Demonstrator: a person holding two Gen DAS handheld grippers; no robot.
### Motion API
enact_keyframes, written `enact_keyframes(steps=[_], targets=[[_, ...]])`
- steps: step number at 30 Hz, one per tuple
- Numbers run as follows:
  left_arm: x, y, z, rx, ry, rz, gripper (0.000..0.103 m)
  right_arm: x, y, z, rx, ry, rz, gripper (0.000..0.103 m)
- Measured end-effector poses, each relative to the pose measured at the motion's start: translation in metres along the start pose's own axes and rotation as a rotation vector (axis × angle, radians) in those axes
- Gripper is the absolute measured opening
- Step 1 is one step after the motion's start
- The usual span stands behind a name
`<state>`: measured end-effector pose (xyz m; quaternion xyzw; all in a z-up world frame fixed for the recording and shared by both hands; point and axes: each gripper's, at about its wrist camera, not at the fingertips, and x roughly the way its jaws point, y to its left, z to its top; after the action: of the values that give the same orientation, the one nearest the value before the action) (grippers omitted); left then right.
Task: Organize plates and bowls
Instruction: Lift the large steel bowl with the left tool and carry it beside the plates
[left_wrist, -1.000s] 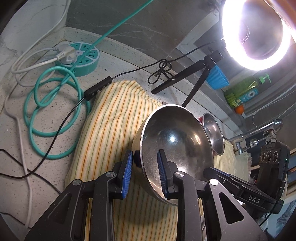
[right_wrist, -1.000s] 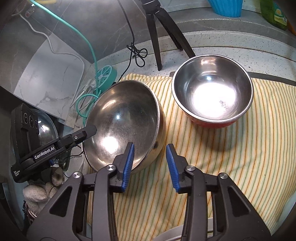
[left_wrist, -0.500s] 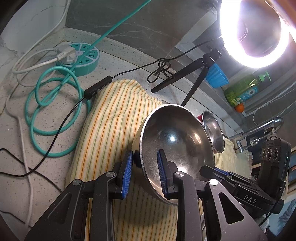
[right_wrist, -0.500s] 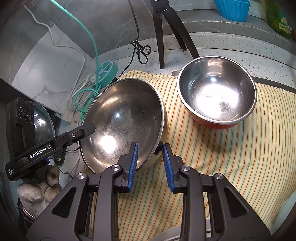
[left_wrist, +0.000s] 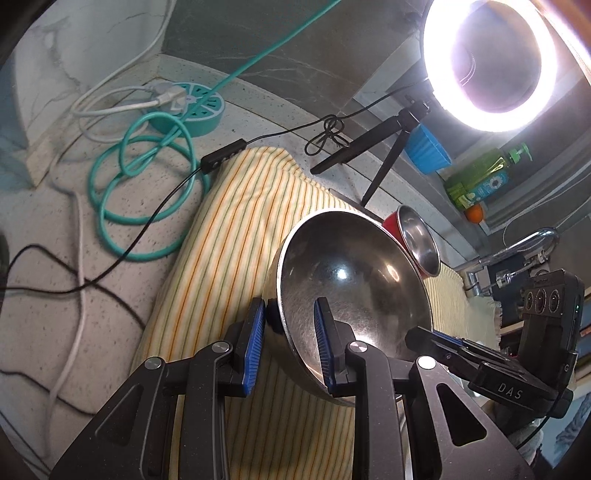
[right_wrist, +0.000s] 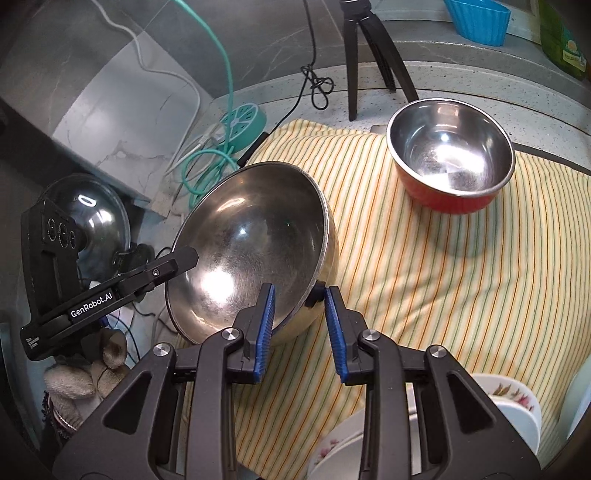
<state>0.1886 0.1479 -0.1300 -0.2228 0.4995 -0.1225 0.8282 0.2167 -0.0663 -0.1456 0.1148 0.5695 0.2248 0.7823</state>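
Note:
A large steel bowl (left_wrist: 354, 280) is held tilted above the striped yellow cloth (left_wrist: 236, 229). My left gripper (left_wrist: 290, 343) is shut on its rim, one finger inside and one outside. My right gripper (right_wrist: 300, 325) is shut on the opposite rim of the same bowl (right_wrist: 251, 243). A smaller steel bowl with a red outside (right_wrist: 450, 162) stands upright on the cloth (right_wrist: 424, 266) beyond it; it also shows in the left wrist view (left_wrist: 417, 240).
A ring light tripod (right_wrist: 369, 55), a teal power strip (left_wrist: 188, 107) and coiled cables (left_wrist: 140, 184) lie behind the cloth. White floral plates (right_wrist: 509, 410) sit at the near right edge. A glass lid (right_wrist: 92, 218) lies at the left. A tap (left_wrist: 517, 251) stands right.
My right gripper closed on the big bowl's rim. Both grippers lifted and tilted the bowl slightly; the red bowl has not moved.

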Motion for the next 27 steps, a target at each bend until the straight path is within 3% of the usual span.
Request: enact_keyframes(steps=[18,27], targets=[[-0.042,0.008,-0.082,-0.088,-0.032,0.042,0.024,-0.016,0.018,-0.075,-0.091,0.084,0.061,0.029],[-0.049,0.007,-0.11,-0.108,-0.04,0.067,0.024,-0.017,0.019,-0.095,-0.118,0.11,0.075,0.029]])
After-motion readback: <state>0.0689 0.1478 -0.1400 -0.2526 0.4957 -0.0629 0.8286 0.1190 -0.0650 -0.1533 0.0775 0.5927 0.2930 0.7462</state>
